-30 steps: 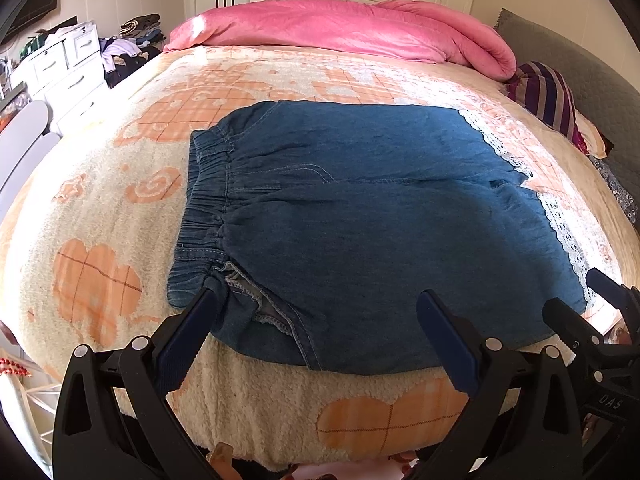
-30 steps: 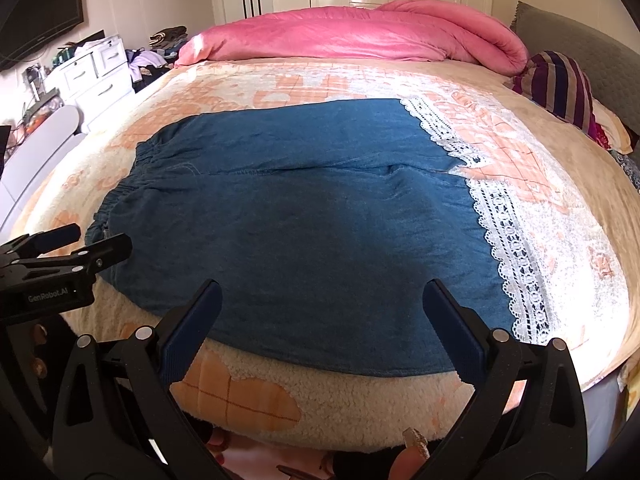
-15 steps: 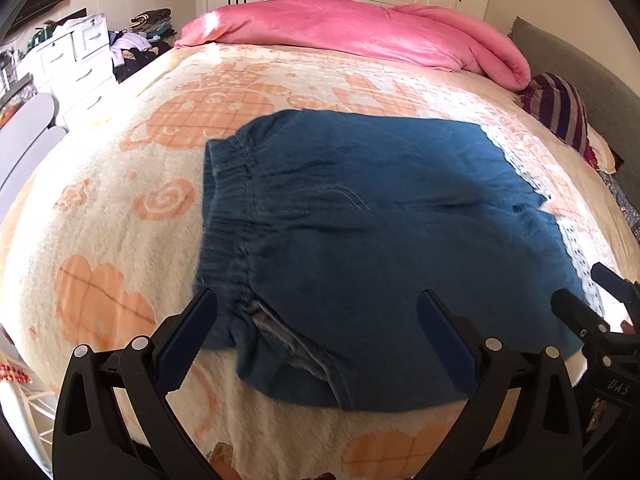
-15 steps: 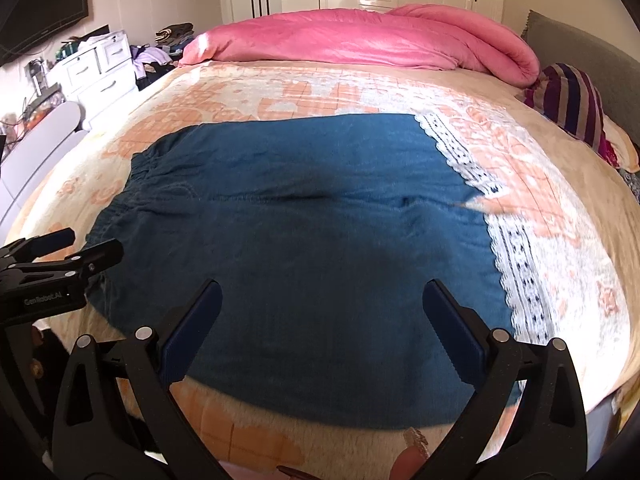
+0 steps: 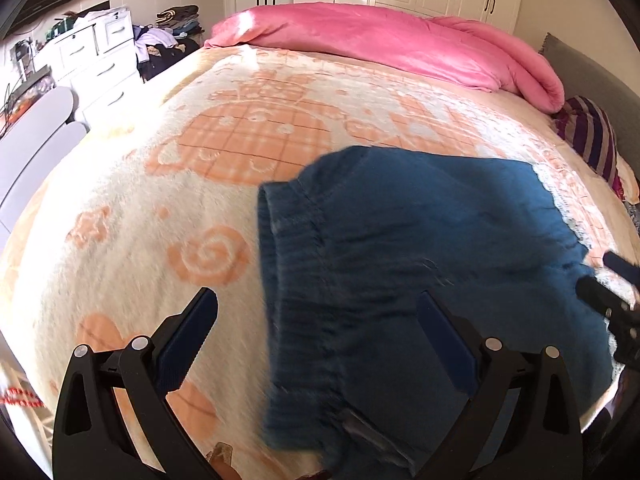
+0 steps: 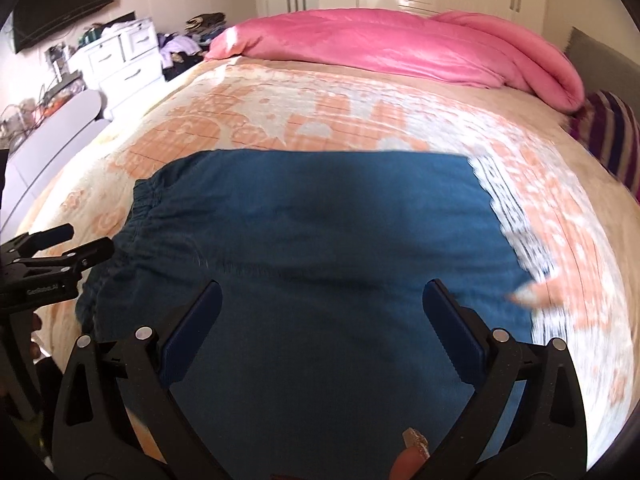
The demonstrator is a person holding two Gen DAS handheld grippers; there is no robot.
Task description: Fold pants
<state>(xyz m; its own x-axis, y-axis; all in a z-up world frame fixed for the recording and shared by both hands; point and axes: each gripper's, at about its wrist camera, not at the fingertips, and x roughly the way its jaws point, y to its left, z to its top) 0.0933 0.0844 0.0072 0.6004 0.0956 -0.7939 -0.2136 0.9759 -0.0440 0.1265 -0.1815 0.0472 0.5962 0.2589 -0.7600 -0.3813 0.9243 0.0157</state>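
One pair of blue denim pants (image 6: 320, 216) with a gathered elastic waistband (image 5: 288, 264) and white lace hem trim (image 6: 504, 208), spread flat on the bed's cream-and-orange patterned fleece blanket (image 5: 160, 184). Handling, by judgement: soft, limp, medium-weight cloth; not slippery on the fleece; sags where unsupported. Best holds: the thick waistband corner and the hemmed lace edge, both ends of one long side.

Position: waistband to the left, lace hems to the right. Left tongs (image 5: 316, 340): spread wide, empty, poised over the near waistband end, one finger above bare blanket, the other above denim. Right tongs (image 6: 320, 328): likewise spread wide, empty, poised over the denim's middle-to-hem stretch, near edge below them. Whether either touches the cloth cannot be told; both views are blurred.

Surroundings: rolled pink quilt (image 6: 400, 48) across the far side of the bed, well apart; striped purple cushion (image 5: 592, 136) at right; white drawer unit (image 5: 100, 64) at left.
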